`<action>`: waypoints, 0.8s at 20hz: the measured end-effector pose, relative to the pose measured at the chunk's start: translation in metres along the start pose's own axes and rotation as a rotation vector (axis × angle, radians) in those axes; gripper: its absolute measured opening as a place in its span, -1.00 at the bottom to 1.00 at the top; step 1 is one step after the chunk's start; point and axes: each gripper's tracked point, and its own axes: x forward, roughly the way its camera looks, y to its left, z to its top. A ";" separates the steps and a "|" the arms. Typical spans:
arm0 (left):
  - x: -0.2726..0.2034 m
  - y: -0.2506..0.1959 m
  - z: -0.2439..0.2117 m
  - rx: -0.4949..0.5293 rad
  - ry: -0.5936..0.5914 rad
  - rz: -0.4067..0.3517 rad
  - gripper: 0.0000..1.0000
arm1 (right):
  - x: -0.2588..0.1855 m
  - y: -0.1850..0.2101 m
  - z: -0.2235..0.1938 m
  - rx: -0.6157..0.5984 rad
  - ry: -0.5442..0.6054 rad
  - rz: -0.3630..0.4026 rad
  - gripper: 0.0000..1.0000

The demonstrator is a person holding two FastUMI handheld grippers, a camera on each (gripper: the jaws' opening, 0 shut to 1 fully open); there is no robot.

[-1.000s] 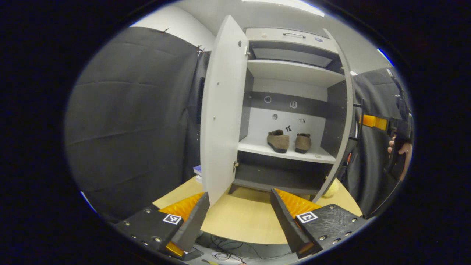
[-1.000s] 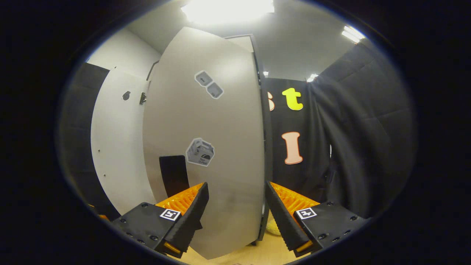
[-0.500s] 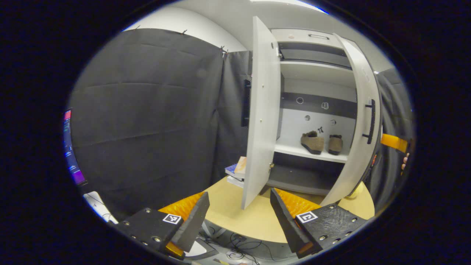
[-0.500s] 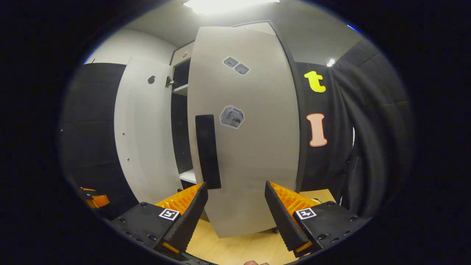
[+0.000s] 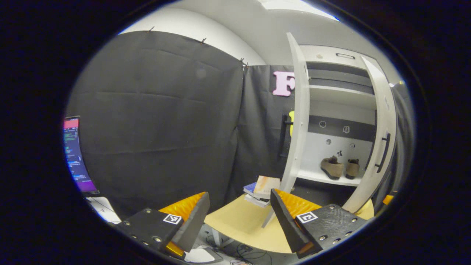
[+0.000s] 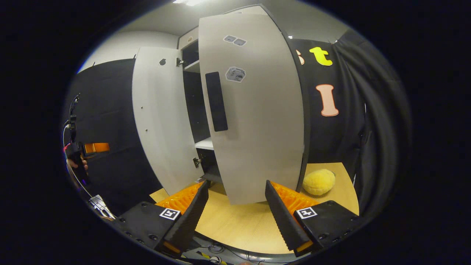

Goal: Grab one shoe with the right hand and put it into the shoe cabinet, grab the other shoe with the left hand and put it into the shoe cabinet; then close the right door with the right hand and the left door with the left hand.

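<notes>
Two shoes (image 5: 337, 167) sit inside the cabinet (image 5: 342, 95) on a table (image 6: 239, 224).

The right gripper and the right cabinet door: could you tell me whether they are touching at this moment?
Apart. In the right gripper view, the right gripper hangs open with bare tabletop between its fingers and the right door's lower edge beyond them.

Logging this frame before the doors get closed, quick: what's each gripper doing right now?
Left gripper: open, holding nothing.
Right gripper: open, holding nothing.
</notes>
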 end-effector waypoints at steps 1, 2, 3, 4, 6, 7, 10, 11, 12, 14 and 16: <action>0.013 0.003 0.010 0.024 -0.033 -0.015 1.00 | -0.005 -0.002 -0.003 0.017 -0.009 -0.019 0.96; 0.028 0.005 0.019 0.043 -0.069 -0.037 1.00 | -0.008 -0.005 -0.008 0.027 -0.007 -0.040 0.96; 0.043 0.006 0.023 0.044 -0.085 -0.053 1.00 | -0.009 -0.008 -0.015 0.035 0.003 -0.071 0.96; 0.058 0.005 0.025 0.035 -0.091 -0.069 1.00 | -0.008 -0.013 -0.020 0.043 0.016 -0.105 0.96; 0.084 0.005 0.030 -0.004 -0.104 -0.110 1.00 | -0.001 -0.013 -0.026 0.064 0.030 -0.150 0.96; 0.099 0.002 0.030 -0.015 -0.106 -0.149 1.00 | 0.004 -0.010 -0.025 0.073 0.030 -0.173 0.96; 0.138 -0.003 0.033 -0.005 -0.119 -0.252 1.00 | 0.016 -0.004 -0.012 0.088 -0.010 -0.247 0.96; 0.150 -0.007 0.033 0.000 -0.127 -0.297 0.92 | 0.020 0.001 -0.009 0.087 -0.039 -0.266 0.96; 0.160 -0.012 0.034 0.007 -0.137 -0.336 1.00 | 0.025 0.003 -0.006 0.082 -0.062 -0.289 0.97; 0.179 -0.018 0.039 0.018 -0.157 -0.381 0.92 | 0.036 0.008 -0.011 0.089 -0.050 -0.325 0.96; 0.191 -0.030 0.049 0.007 -0.182 -0.447 1.00 | 0.043 0.019 -0.008 0.110 -0.053 -0.330 0.96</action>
